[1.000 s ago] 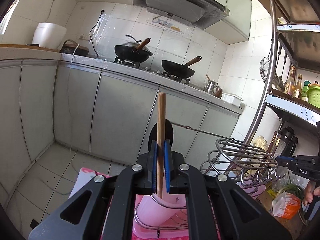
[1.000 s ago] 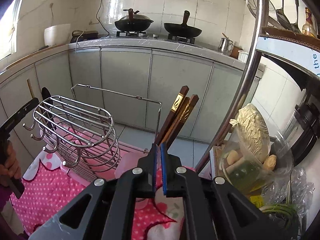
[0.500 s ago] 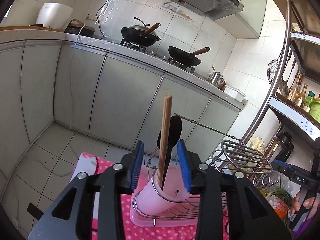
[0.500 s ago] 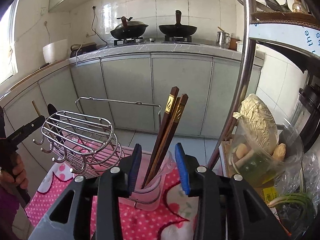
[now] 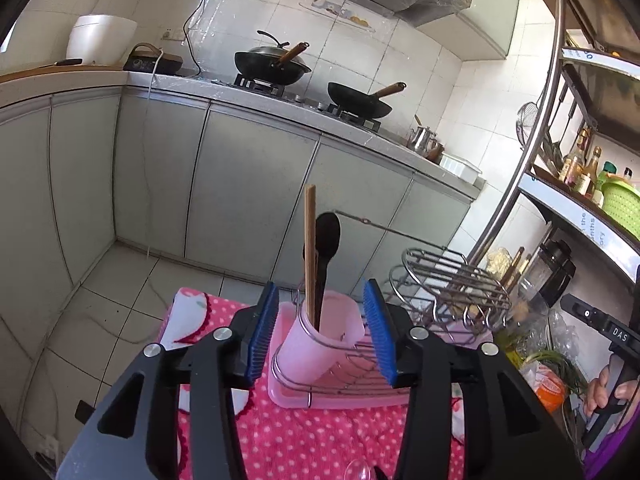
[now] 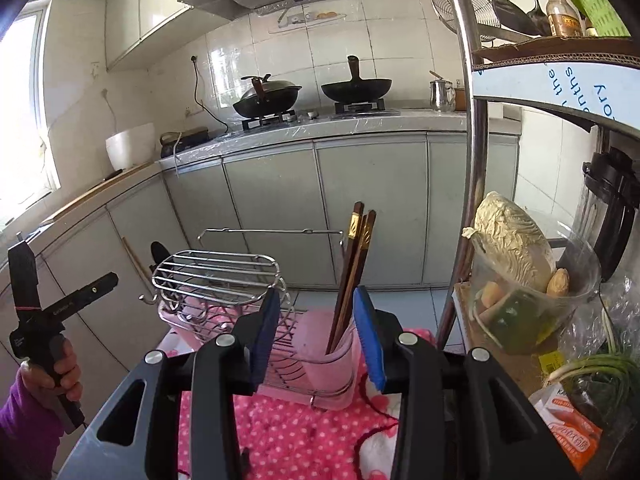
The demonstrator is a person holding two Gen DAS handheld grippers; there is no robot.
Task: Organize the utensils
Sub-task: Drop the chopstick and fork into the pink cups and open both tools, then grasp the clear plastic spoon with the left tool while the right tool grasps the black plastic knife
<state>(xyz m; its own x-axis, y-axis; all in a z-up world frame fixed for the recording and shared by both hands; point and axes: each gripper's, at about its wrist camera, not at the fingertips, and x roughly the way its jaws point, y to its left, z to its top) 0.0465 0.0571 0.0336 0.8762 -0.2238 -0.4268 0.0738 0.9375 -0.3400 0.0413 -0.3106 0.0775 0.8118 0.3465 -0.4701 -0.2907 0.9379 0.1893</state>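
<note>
Home kitchen: 2 woks on stove, tiled wall, cabinets.

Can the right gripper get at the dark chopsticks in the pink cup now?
Probably yes: the right gripper is open, and the dark chopsticks stand in the pink cup straight ahead, nothing between.

The lower ends of the wooden stick and black spoon are hidden inside the pink cup. A clear glass is cut off by the bottom edge. The chopsticks sink into a cup, tips blurred through its wall.
</note>
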